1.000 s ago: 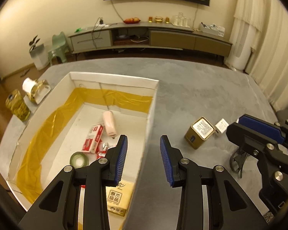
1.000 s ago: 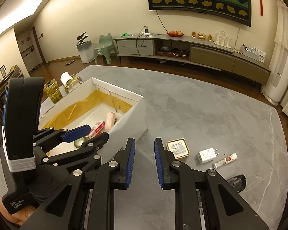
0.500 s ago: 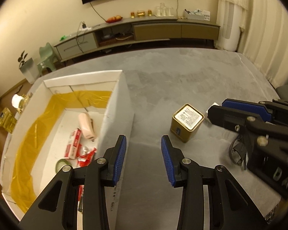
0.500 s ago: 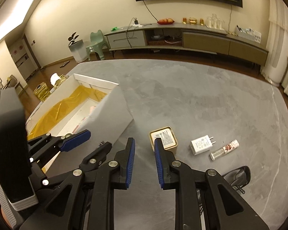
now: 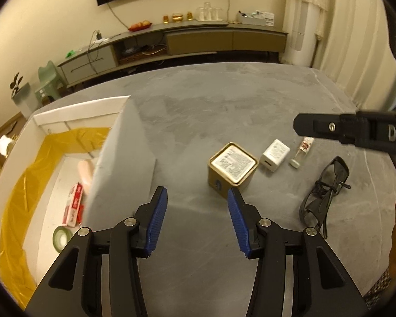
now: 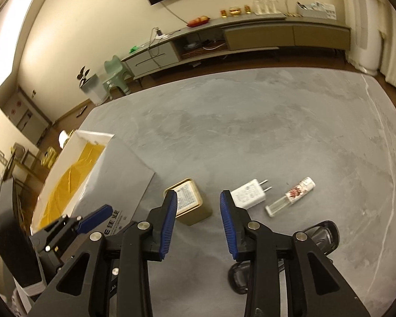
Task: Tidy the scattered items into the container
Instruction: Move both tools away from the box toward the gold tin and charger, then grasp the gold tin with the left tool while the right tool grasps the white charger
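Meanwhile both grippers, left (image 5: 197, 215) and right (image 6: 198, 220), spread, empty. Tin (image 5: 232, 167), charger (image 5: 275, 154), vial (image 5: 302, 148), glasses (image 5: 323, 192) on table (image 5: 224, 100) beside box (image 5: 124, 155). Risk: tin wide for jaws, could slip or tip; glasses snag.

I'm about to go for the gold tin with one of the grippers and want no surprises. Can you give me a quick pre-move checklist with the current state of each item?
1. Left gripper open and empty: ok.
2. Right gripper open and empty: ok.
3. Gold tin upright on the table, nothing on top of it: ok.
4. Space around the tin for fingers: ok on the box side; the white charger lies close on the other side, apart from it.
5. White box open, floor space left inside: ok, though its near wall hides part of the inside.
6. Glasses and small bottle out of the tin's path: ok.
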Demonstrator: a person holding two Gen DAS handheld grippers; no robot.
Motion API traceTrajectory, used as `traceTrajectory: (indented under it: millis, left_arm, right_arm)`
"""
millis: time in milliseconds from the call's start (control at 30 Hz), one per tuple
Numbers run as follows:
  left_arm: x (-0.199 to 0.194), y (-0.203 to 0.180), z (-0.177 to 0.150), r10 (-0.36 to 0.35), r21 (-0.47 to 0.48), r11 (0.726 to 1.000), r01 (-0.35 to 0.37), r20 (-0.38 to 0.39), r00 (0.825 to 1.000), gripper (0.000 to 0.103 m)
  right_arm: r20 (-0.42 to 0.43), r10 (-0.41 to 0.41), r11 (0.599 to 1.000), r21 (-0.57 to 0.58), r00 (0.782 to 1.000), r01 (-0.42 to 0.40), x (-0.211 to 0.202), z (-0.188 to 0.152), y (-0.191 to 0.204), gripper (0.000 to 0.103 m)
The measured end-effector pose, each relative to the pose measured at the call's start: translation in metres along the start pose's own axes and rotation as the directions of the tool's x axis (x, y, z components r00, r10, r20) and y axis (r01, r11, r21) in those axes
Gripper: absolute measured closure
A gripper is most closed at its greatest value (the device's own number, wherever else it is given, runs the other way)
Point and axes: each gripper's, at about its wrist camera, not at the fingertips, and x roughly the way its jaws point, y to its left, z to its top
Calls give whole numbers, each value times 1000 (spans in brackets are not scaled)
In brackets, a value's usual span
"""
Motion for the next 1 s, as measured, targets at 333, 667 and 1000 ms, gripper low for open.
traceTrajectory:
  millis: [333,667,1000]
  left_arm:
    - [32,-28,17,-41,45,998,42,-9,999,51]
    - [61,-32,31,-107,15,994,107,6,994,49]
    - [61,-21,28,-96,-7,995,96,20,995,49]
  right_arm:
    - [-61,-6,992,122,998,13,19,2,-50,56]
    - [-145,10,986,168,989,14,57,10,-68,51]
    - [-232,-38,989,134,972,70,102,19,-58,46]
